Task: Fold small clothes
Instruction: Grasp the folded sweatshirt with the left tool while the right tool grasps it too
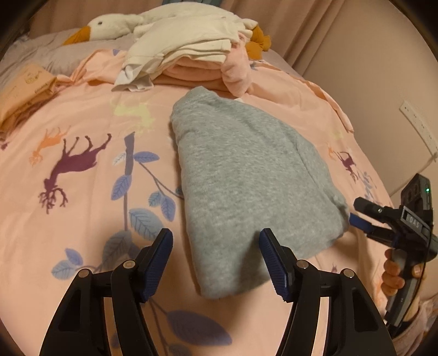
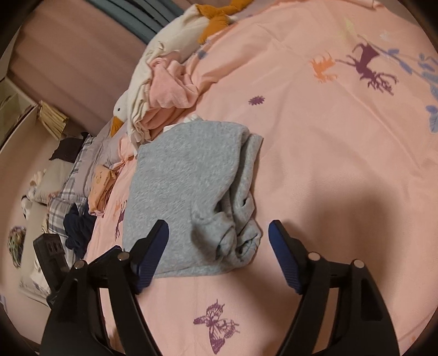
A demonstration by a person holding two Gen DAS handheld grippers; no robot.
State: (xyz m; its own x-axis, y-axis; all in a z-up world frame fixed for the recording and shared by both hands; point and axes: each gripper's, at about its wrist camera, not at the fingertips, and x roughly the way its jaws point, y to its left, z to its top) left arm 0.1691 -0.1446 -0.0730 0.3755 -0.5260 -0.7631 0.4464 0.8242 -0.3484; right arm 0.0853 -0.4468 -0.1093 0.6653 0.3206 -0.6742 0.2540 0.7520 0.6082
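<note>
Fleece-like grey garment (image 1: 246, 175), heathered knit, folded into a soft tapering slab, lies flat on the pink printed bedcover (image 1: 82, 115). Left gripper (image 1: 216, 263) stands at the garment's near edge, ribbed blue pads apart and pressing nothing. Right gripper (image 2: 219, 257) sits at the garment's bunched, rolled end, its jaws wide and empty. Beyond the garment: a stack of cream and pink folded clothes (image 1: 191, 54) and a plush white goose (image 1: 109, 26).
</note>
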